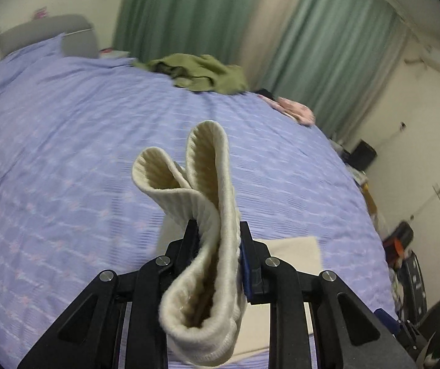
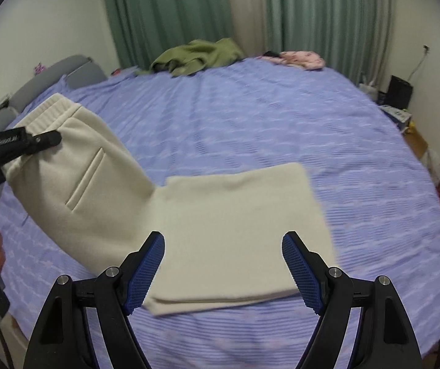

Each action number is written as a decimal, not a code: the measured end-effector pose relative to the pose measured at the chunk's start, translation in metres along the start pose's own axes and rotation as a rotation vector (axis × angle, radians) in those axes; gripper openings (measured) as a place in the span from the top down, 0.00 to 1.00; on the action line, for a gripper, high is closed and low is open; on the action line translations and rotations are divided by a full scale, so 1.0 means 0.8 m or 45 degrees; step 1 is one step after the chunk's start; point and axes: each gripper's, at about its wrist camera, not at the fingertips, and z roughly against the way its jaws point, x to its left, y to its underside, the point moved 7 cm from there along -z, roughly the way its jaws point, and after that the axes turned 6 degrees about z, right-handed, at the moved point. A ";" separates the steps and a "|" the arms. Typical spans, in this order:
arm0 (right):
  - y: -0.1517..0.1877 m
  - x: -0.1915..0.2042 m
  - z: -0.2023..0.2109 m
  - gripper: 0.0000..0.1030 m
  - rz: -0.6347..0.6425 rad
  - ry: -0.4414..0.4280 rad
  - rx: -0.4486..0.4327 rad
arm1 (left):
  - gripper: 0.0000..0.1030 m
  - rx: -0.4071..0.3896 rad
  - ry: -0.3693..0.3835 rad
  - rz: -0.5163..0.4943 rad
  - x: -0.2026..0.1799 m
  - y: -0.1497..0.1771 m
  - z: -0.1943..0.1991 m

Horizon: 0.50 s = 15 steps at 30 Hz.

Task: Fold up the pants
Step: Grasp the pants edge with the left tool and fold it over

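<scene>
Cream pants (image 2: 226, 224) lie partly folded on the purple bedspread (image 2: 281, 123). Their leg part lies flat below my right gripper. Their waist end is lifted at the left. My left gripper (image 1: 218, 230) is shut on the ribbed waistband (image 1: 207, 215), which bunches in loops between its fingers. It also shows in the right wrist view (image 2: 46, 138), holding the waistband above the bed. My right gripper (image 2: 223, 240) is open and empty, hovering just above the folded leg part.
A crumpled olive-green garment (image 2: 195, 55) and a pink garment (image 2: 303, 59) lie at the far edge of the bed. Green curtains (image 2: 174, 9) hang behind. A grey headboard (image 2: 66, 70) is at the left. Clutter stands on the floor at the right (image 2: 401, 92).
</scene>
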 end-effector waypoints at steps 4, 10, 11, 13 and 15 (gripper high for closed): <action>0.009 -0.066 0.014 0.22 -0.043 0.027 -0.015 | 0.76 0.054 -0.019 -0.092 -0.094 0.018 -0.040; 0.033 -0.161 0.016 0.22 -0.085 0.042 0.020 | 0.76 0.176 -0.125 -0.217 -0.188 0.080 -0.124; 0.038 -0.174 0.014 0.22 -0.081 0.047 0.033 | 0.76 0.201 -0.148 -0.236 -0.201 0.094 -0.139; 0.047 -0.196 0.013 0.22 -0.081 0.050 0.047 | 0.76 0.244 -0.192 -0.264 -0.217 0.123 -0.168; 0.057 -0.218 0.008 0.22 -0.079 0.053 0.071 | 0.76 0.275 -0.227 -0.279 -0.225 0.143 -0.192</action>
